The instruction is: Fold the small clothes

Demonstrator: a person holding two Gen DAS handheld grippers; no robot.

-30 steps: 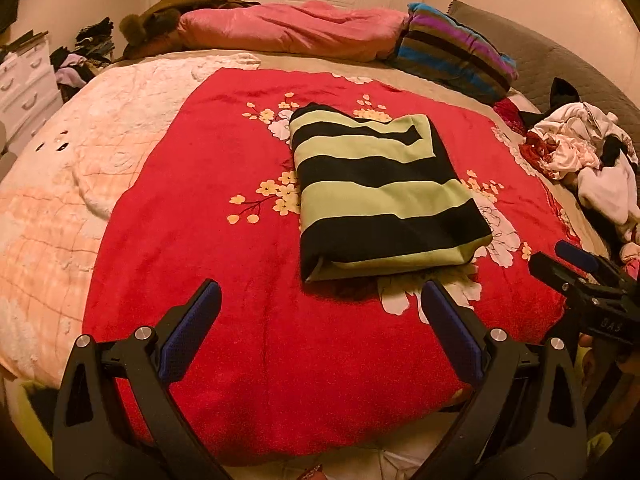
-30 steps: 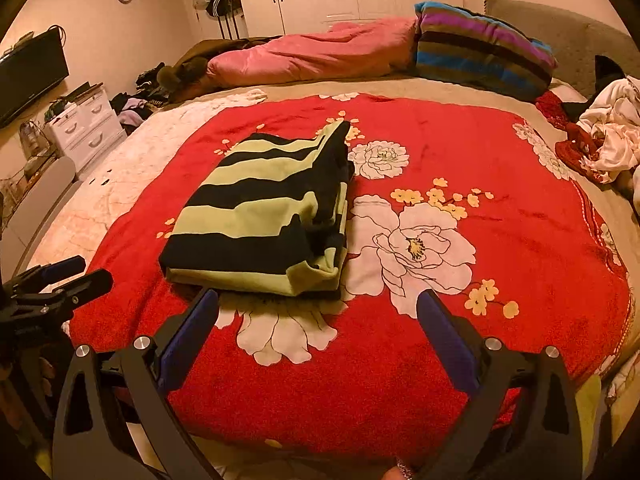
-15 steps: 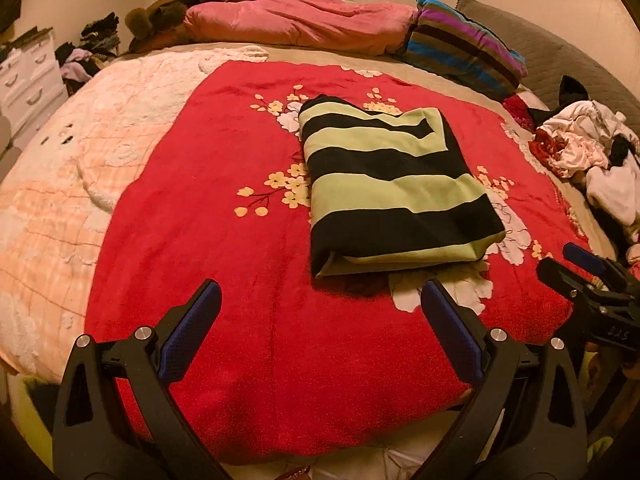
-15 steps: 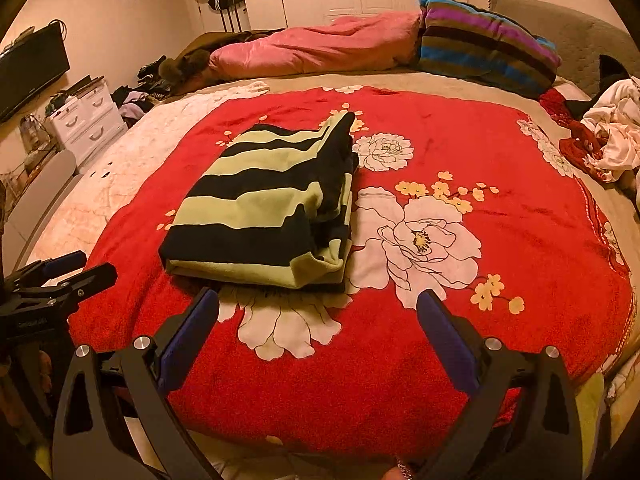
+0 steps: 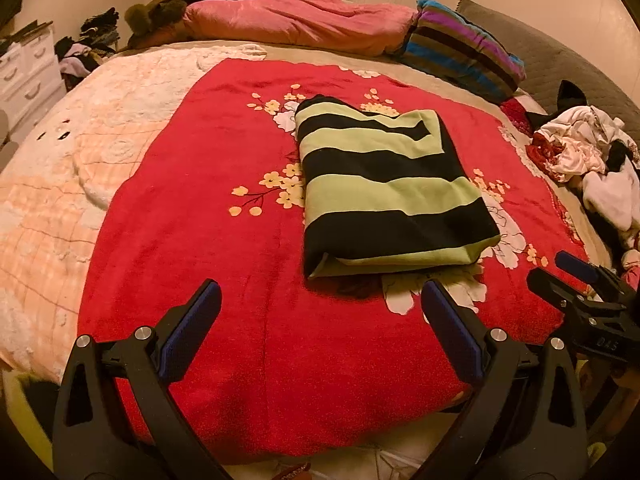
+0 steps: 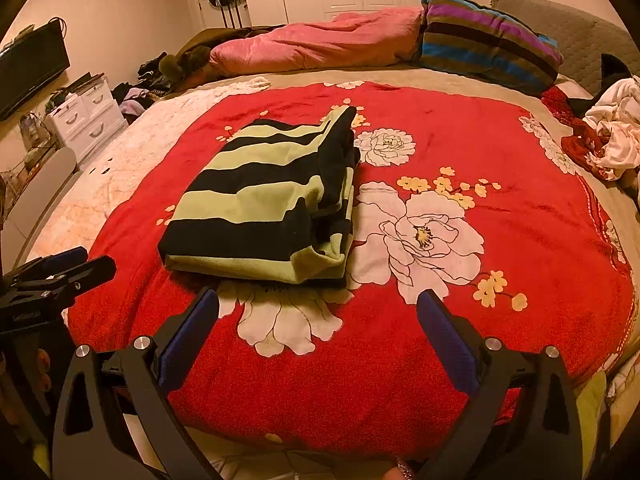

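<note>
Striped garment [image 5: 384, 192], green and black bands, lies folded into a thick rectangle on the red floral blanket [image 5: 224, 240] that covers the near half of the bed. In the right wrist view the same garment [image 6: 268, 204] shows its stacked layered edges along the right side, beside a large white printed flower on the blanket [image 6: 500, 152]. Left gripper [image 5: 320, 304] hangs above the blanket's near edge, jaws spread wide, blue pads facing inward, nothing between them; the garment's near edge sits just beyond the gap, toward the right finger. Right gripper [image 6: 318, 308] likewise spread apart and empty, poised over the blanket's near edge, with the garment's near right corner just past its left finger. Each gripper appears in the other's view: the right one [image 5: 576, 276] at the far right edge of the left wrist view, the left one [image 6: 60, 268] at the far left of the right wrist view, both clear of the cloth. Beyond the blanket, a pink quilt [image 5: 296, 20] lies bunched along the far side of the bed with a striped pillow [image 5: 464, 48] next to it. A heap of unfolded white and red clothes [image 5: 580, 152] rests at the bed's right edge. White drawers [image 6: 88, 116] stand against the left wall.
</note>
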